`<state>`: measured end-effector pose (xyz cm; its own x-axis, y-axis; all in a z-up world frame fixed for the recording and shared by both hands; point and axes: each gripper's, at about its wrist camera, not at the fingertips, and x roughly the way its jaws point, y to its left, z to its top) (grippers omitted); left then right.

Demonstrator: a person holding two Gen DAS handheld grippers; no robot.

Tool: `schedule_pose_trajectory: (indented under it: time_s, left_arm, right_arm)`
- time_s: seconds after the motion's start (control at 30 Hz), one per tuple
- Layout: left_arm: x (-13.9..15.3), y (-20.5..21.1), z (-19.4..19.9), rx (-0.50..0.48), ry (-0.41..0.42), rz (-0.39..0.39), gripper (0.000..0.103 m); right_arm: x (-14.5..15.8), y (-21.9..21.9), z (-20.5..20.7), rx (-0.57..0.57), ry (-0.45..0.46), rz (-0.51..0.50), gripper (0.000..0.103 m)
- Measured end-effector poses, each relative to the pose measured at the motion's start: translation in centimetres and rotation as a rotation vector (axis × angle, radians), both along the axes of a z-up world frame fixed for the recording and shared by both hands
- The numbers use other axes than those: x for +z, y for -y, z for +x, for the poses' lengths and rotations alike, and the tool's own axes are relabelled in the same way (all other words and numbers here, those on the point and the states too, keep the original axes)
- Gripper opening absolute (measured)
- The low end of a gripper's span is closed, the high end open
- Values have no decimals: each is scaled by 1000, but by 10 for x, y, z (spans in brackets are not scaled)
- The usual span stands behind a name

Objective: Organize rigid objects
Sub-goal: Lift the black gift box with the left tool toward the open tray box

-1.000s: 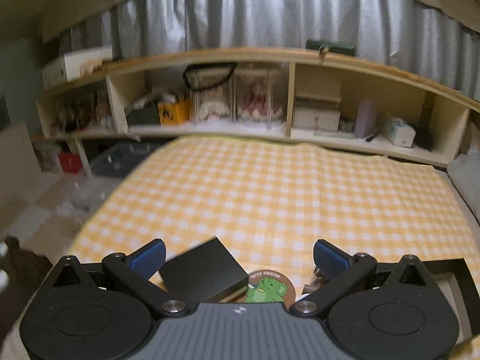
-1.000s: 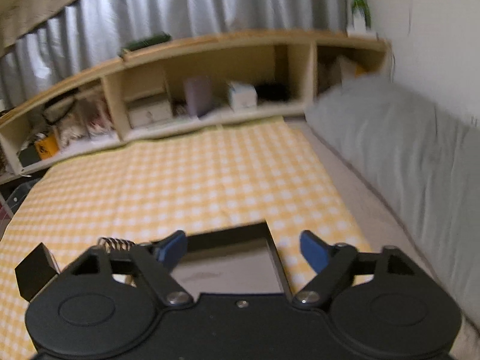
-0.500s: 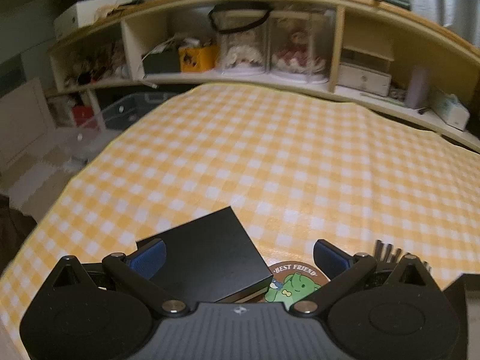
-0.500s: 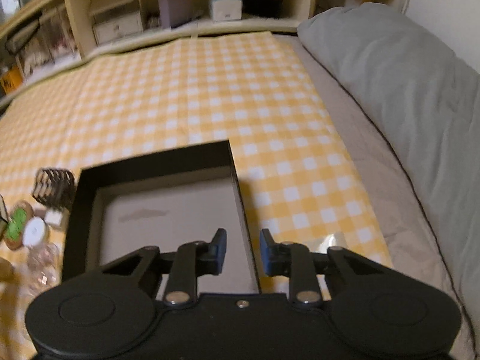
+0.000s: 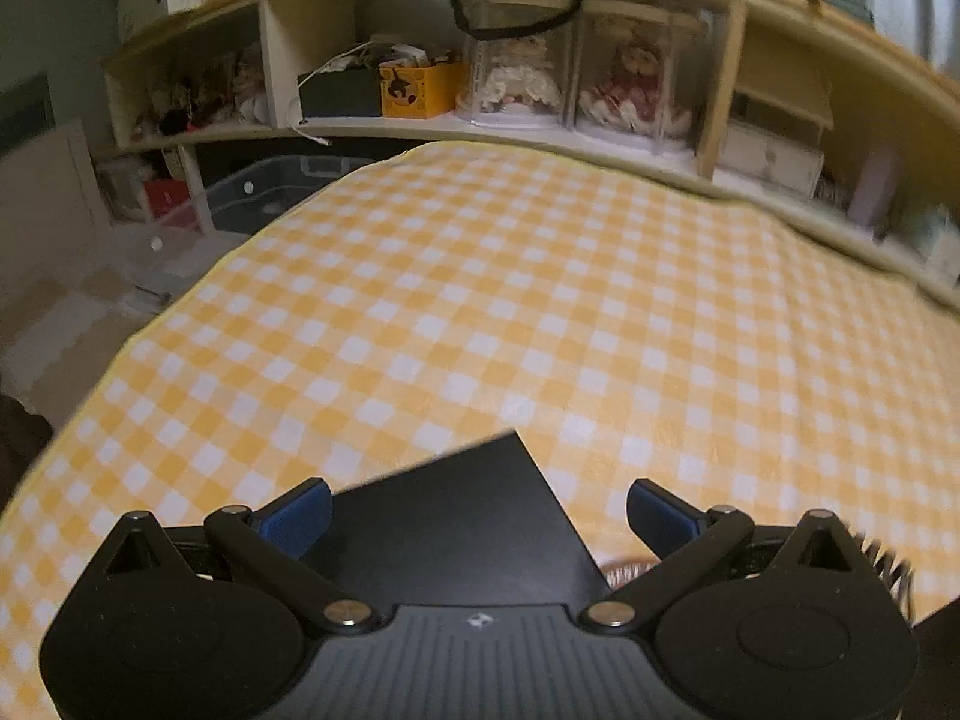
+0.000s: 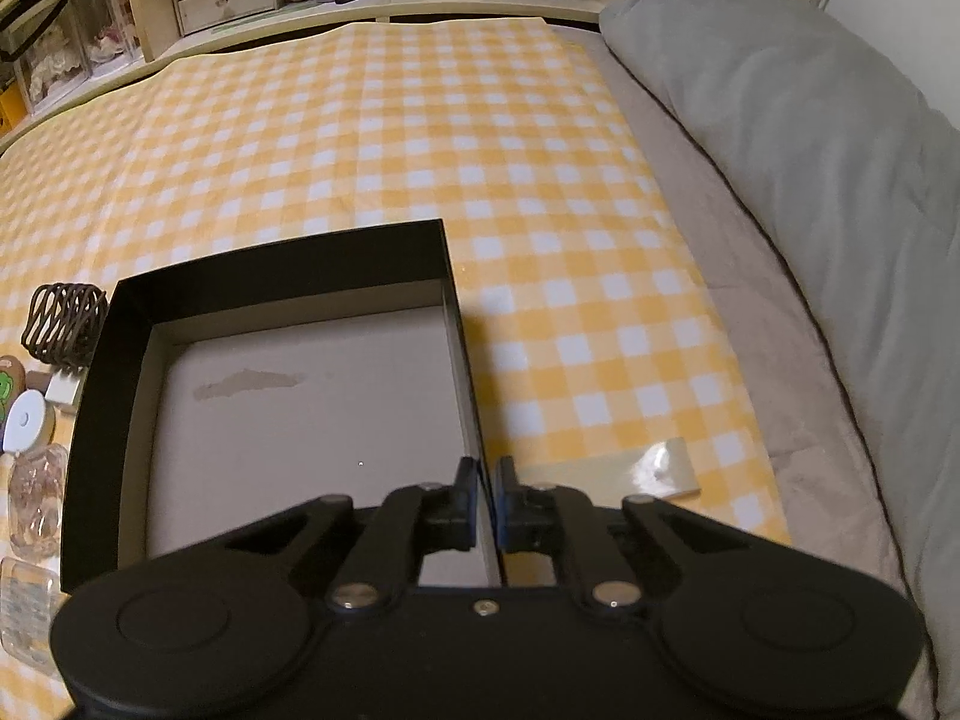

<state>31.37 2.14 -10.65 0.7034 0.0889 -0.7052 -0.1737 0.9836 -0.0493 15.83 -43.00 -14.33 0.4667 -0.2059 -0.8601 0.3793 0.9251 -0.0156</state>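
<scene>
A shallow black open box (image 6: 288,264) with a pale inside lies on the yellow checked cloth. My right gripper (image 6: 487,480) is shut on the box's right wall near its front corner. My left gripper (image 5: 479,510) is open, its blue pads on either side of a small flat black box (image 5: 456,516) that lies just below it, apart from the pads. Left of the open box lie a dark wire holder (image 6: 63,318), a white round disc (image 6: 27,420) and a clear bottle (image 6: 36,498).
A grey pillow (image 6: 810,138) and bare mattress run along the right. Wooden shelves (image 5: 480,48) with dolls, boxes and clutter line the far edge. The cloth's left edge (image 5: 150,330) drops to the floor. A strip of tape (image 6: 660,474) lies right of my right gripper.
My right gripper has shut onto the open box's right wall. My left gripper has moved forward and down over the small black box, staying open.
</scene>
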Motion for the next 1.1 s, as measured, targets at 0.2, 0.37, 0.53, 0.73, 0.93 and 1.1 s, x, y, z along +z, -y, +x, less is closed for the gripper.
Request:
schedule_pose_trajectory:
  time_s: [0.2, 0.37, 0.53, 0.73, 0.93, 1.1]
  left_arm:
    - [1, -39, 21, -101, 82, -127, 103]
    - [-16, -49, 34, -198, 72, -76, 103]
    - [-33, -52, 41, -357, -34, -146, 103]
    - [-32, -45, 32, -574, -175, -166, 103]
    - [-36, -33, 8, -712, -233, -24, 103]
    - [-39, -13, 4, -734, -215, 79, 103]
  right_arm:
    - [-1, -1, -1, 6, -9, 11, 5]
    - [-2, -1, -1, 34, -22, 41, 3]
    - [-1, -2, -1, 30, -21, 44, 3]
    - [-1, -1, -2, 31, -21, 45, 3]
    - [-1, -1, -2, 28, -24, 46, 3]
    - [0, -1, -3, 26, -25, 70, 3]
